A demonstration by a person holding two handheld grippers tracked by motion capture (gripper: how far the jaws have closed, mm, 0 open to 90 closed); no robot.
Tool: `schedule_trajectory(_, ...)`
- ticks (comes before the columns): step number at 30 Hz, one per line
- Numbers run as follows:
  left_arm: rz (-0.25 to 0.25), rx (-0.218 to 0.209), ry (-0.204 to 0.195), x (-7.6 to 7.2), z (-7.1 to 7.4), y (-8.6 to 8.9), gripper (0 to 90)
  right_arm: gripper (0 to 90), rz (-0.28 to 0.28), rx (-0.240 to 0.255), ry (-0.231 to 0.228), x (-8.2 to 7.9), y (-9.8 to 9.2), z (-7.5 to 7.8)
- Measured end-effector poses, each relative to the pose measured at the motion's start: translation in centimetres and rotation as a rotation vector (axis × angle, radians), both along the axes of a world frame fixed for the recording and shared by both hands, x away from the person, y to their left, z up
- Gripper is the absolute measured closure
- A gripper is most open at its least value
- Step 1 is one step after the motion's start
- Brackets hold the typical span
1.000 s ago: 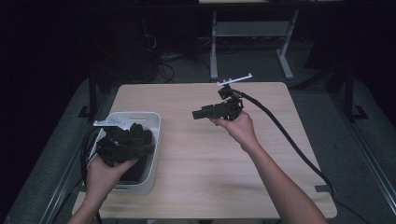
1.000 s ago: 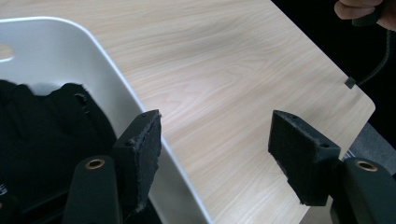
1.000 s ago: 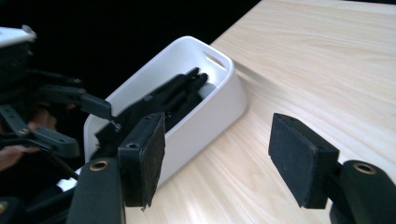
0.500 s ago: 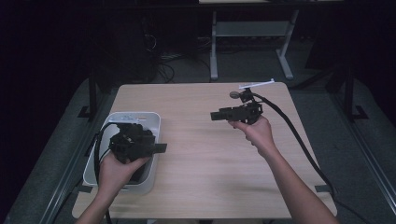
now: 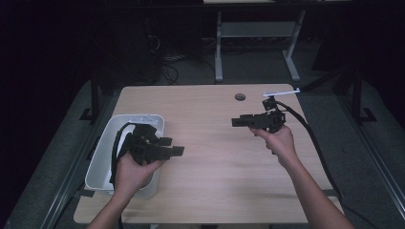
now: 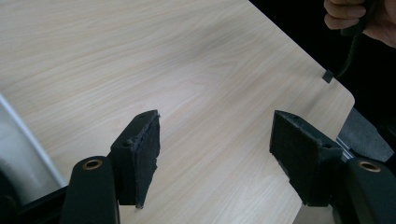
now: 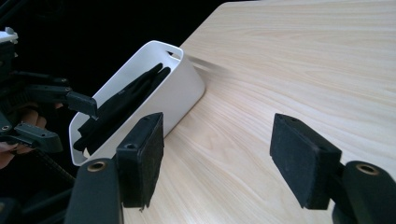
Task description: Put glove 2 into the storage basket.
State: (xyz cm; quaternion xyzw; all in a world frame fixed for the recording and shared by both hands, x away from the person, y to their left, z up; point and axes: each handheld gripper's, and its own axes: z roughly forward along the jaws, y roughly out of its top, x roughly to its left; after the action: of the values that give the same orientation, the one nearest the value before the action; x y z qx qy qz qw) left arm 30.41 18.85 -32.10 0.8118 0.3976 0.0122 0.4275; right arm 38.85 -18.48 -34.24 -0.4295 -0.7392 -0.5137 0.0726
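Bin (image 5: 102, 157), a white plastic tub, is the landmark: it sits at the left edge of the table (image 5: 215, 167), and the dark folded thing (image 7: 119, 105) that the work seems to concern lies inside it, draped along its length in the right gripper view. Whether that thing is cloth or a glove cannot be told.

Compared with a second ago, the left tongs (image 5: 176, 151) no longer hang over the bin's middle; they have slid sideways and now reach past its right rim, over bare table. Their jaws stand open with nothing between them, and the left gripper view shows wood grain in the gap.

The right tongs (image 5: 236, 122) have drifted further from the bin, towards the table's right side, while pointing back at it. Their jaws are also open and empty, and have just widened slightly.

Judging by this, both hands are backing away from the bin empty, so the dark thing appears either already delivered or not yet picked up.
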Motion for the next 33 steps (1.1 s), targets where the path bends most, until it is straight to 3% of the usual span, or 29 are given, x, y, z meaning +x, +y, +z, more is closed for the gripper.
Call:
schedule_trajectory(10, -0.026, -0.007, 0.004, 0.4, -0.3, -1.6, 31.9, 34.0, -0.038, 0.01, 0.017, -0.9, -2.5, -1.3)
schedule_trajectory(23, -0.053, -0.031, 0.018, 1.1, -1.4, -4.2, 30.3, 32.4, -0.096, 0.003, 0.029, -2.0, -6.5, -1.9)
schedule_trajectory(33, -0.085, -0.021, 0.018, 1.1, -2.2, -6.0, 29.8, 31.1, -0.129, -0.001, 0.031, -3.0, -8.5, -2.9)
